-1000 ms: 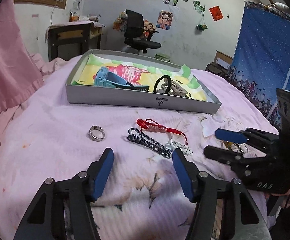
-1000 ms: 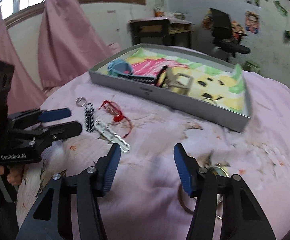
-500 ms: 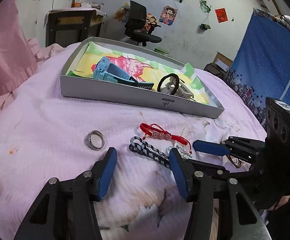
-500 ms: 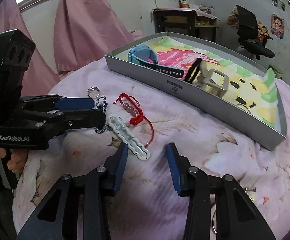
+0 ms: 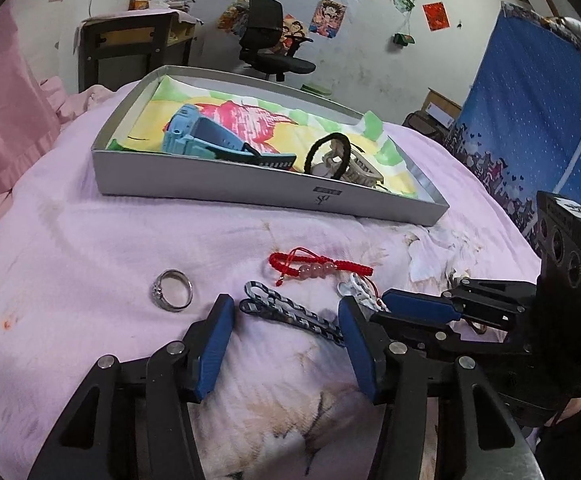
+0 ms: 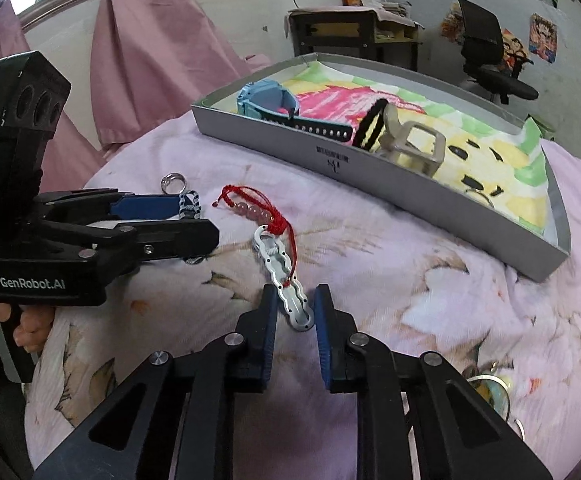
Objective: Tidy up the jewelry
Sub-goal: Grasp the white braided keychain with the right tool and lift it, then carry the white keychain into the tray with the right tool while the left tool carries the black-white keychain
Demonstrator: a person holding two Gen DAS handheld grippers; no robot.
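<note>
Pink floral bedspread [image 6: 410,272] underfoot, grey tray [image 6: 430,196] waiting behind. Both grippers have dropped in low since a second ago: the right gripper [image 6: 295,308] has narrowed its jaws around the white clasp [image 6: 286,280], not quite pinching yet, while the left gripper [image 5: 286,344], jaws wide apart, straddles the black-and-white braided bracelet [image 5: 290,312]. Two pickups look imminent; red bracelet [image 5: 318,266] and ring [image 5: 172,290] wait.

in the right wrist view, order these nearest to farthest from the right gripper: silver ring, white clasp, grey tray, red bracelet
1. white clasp, its near end between the right gripper fingers
2. red bracelet, just beyond the clasp
3. silver ring, far left
4. grey tray, behind, right; close to the ring's rank
</note>
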